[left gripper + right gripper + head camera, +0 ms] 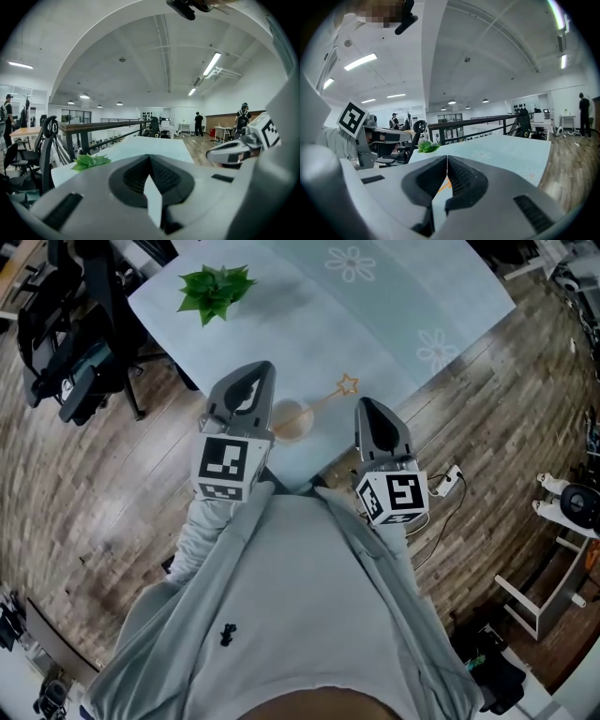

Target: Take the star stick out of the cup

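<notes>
One star stick [348, 383] stands in the one cup [292, 420]. Its thin shaft leans out toward the upper right of the head view, and the single star at its tip hangs over the cloth. The cup sits close to the near corner of the table [281, 306], which is spread with a pale blue cloth that shows two flower prints in the head view. Two grippers flank the cup, both held close to the person's body. The left gripper [264, 367] overlaps the cup's left side in the head view, and the right gripper [365, 402] is off to the cup's right. Whether either touches the cup cannot be told. In the left gripper view the left gripper [150, 157] has its jaw tips pressed together with nothing between them. The right gripper [446, 157] likewise has its tips meeting, and only a thin orange streak shows through the slit below them. Each gripper carries one marker cube, two in all. One green plant [216, 292] sits at the far left of the table, well apart from the cup. Around the table lies a wooden floor [94, 502], with one dark office chair [66, 343] to the left. Three people stand far off in the left gripper view.
</notes>
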A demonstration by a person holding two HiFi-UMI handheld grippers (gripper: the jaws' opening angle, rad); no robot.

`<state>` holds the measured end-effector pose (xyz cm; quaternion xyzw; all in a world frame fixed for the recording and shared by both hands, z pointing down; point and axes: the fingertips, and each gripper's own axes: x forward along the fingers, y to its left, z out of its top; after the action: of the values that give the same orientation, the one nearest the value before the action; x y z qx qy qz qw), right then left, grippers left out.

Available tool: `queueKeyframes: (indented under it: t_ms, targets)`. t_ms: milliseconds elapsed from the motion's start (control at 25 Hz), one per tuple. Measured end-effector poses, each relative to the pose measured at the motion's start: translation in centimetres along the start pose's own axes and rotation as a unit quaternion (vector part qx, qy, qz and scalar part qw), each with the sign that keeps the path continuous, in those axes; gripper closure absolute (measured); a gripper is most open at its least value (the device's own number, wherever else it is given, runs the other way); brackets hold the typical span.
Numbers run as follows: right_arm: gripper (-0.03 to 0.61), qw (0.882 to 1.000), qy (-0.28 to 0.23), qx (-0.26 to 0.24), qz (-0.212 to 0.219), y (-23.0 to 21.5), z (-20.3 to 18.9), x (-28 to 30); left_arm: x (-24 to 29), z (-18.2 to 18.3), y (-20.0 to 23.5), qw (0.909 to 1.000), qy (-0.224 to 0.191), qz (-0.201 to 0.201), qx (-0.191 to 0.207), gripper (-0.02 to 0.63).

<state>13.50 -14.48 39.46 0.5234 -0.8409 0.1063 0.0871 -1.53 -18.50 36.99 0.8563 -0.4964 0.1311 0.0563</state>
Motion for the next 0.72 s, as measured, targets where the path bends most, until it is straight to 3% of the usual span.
queueKeyframes:
  t_ms: [720]
  targets:
    - [0.561, 0.999, 0.017, 0.038, -0.014, 2.0, -1.5, 0.9, -0.3, -0.6, 1.5, 0.9996, 0.000, -0.029, -0.002, 0.594]
